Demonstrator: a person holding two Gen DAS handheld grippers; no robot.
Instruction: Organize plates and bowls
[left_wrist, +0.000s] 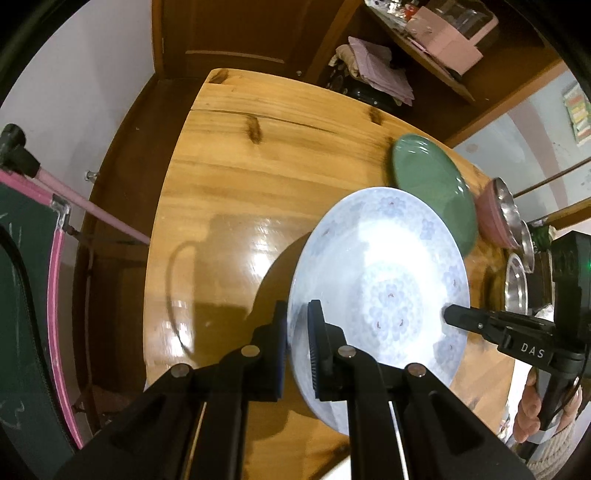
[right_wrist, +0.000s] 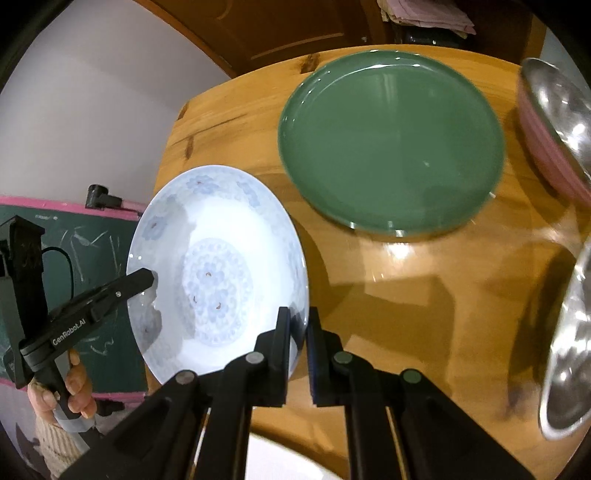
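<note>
I had both the left gripper (left_wrist: 295, 332) and right gripper (right_wrist: 298, 334) clamped on opposite rims of the pale-blue floral ceramic plate (left_wrist: 376, 295), beside the round green plate (right_wrist: 391, 144).

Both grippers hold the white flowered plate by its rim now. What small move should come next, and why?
Probably carry the white flowered plate sideways until it is over the green plate, keeping it level. The left gripper and the right gripper are each shut on opposite edges of its rim, and it appears lifted off the wooden table. The green plate lies empty, so it seems a fit base for stacking.
</note>
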